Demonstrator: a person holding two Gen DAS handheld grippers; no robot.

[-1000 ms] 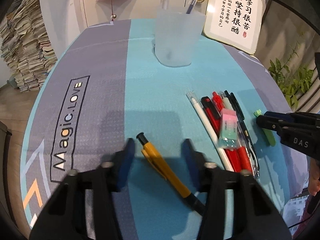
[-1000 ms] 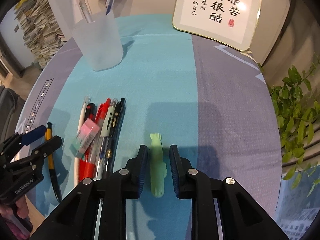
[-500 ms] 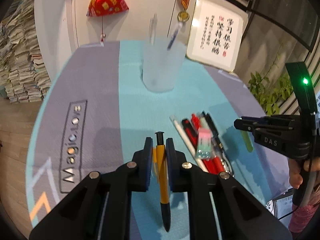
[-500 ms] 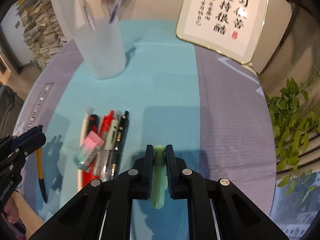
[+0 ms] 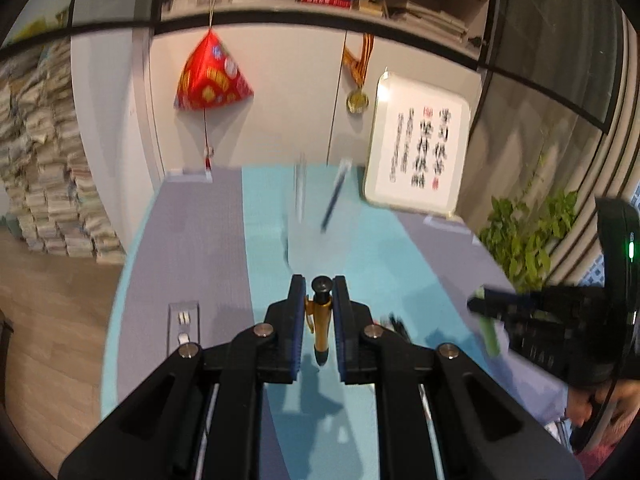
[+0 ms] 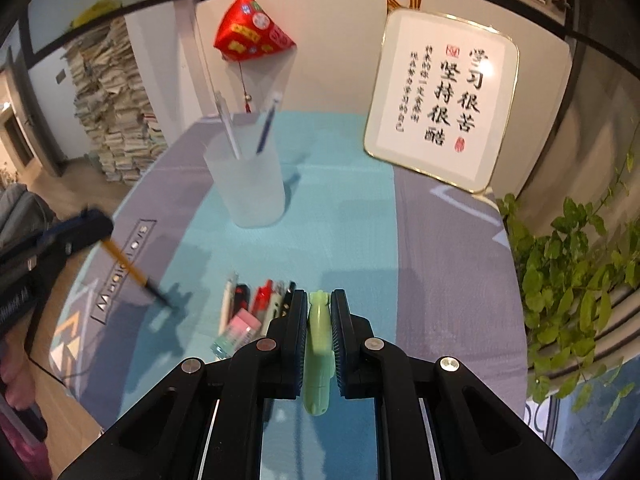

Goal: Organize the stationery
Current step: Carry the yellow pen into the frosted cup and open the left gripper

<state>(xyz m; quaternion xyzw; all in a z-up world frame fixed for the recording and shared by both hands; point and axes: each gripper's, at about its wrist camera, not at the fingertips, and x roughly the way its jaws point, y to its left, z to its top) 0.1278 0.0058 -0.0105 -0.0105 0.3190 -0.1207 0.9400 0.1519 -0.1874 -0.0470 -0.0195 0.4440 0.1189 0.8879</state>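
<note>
The yellow pen is pinched between the left gripper's closed fingers, lifted clear of the table, black tip hanging below. The right gripper is likewise clamped on a pale green pen. Ahead of both stands the frosted cup, already holding two pens. Below the right gripper lie the loose pens and an eraser. Judged risk: both grippers converging on the cup could collide, or a dangling pen could catch the rim and tip it.

Bare mat lies open between the pen row and the frosted cup.
</note>
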